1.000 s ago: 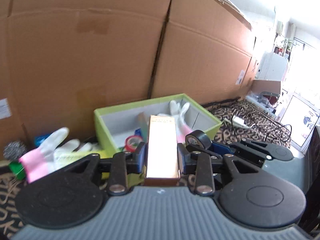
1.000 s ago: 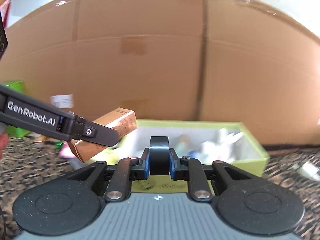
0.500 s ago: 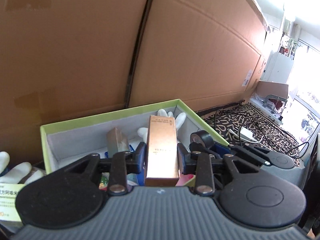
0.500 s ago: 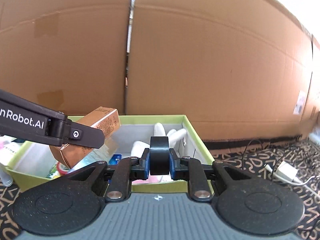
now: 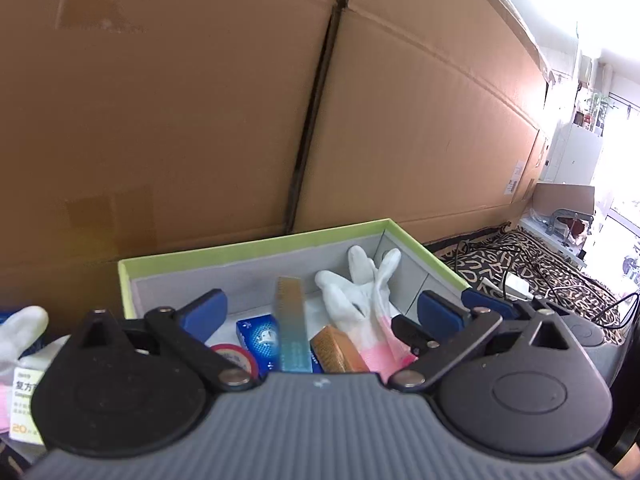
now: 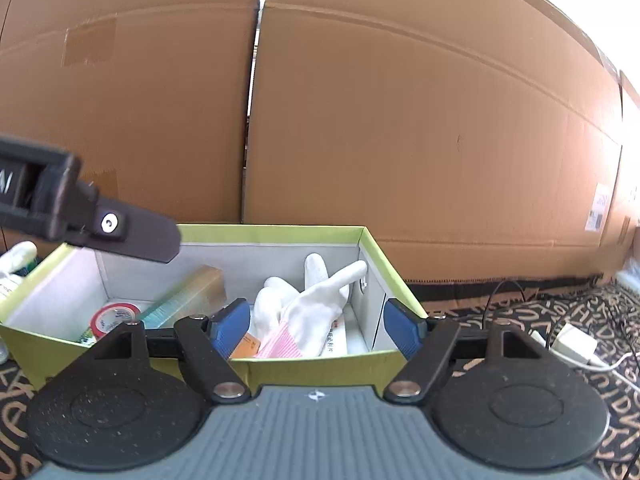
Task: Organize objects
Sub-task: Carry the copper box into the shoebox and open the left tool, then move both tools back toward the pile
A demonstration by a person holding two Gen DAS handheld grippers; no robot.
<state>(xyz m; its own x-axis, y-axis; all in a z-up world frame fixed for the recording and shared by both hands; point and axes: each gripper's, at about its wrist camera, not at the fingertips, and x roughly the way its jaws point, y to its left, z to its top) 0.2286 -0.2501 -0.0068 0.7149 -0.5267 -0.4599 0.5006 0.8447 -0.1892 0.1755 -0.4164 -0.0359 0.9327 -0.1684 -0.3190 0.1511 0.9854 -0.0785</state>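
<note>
The green box [image 5: 256, 246] [image 6: 280, 232] with grey inside walls lies just ahead in both views. My left gripper [image 5: 320, 312] is above it, jaws opening wide with nothing between the pads. A copper carton [image 5: 291, 328] [image 6: 188, 296], motion-blurred, lies tilted inside the box below them. My right gripper [image 6: 316, 324] is at the box's near wall, jaws also opening and empty. A white glove with a pink cuff [image 5: 360, 300] [image 6: 308, 304] lies in the box's right end. The black tape roll is not visible in either view.
A red tape roll [image 5: 236, 356] [image 6: 116, 316] and a blue packet [image 5: 260, 332] also lie in the box. Tall cardboard sheets [image 6: 400, 120] stand close behind it. Another glove [image 5: 22, 328] and a medicine carton [image 5: 24, 400] lie left of the box. A white charger [image 6: 576, 344] with cables rests on the patterned cloth at the right.
Both grippers came over the green box and opened. The copper carton left the left gripper and dropped into the box. The black tape roll left the right gripper and is out of sight.
</note>
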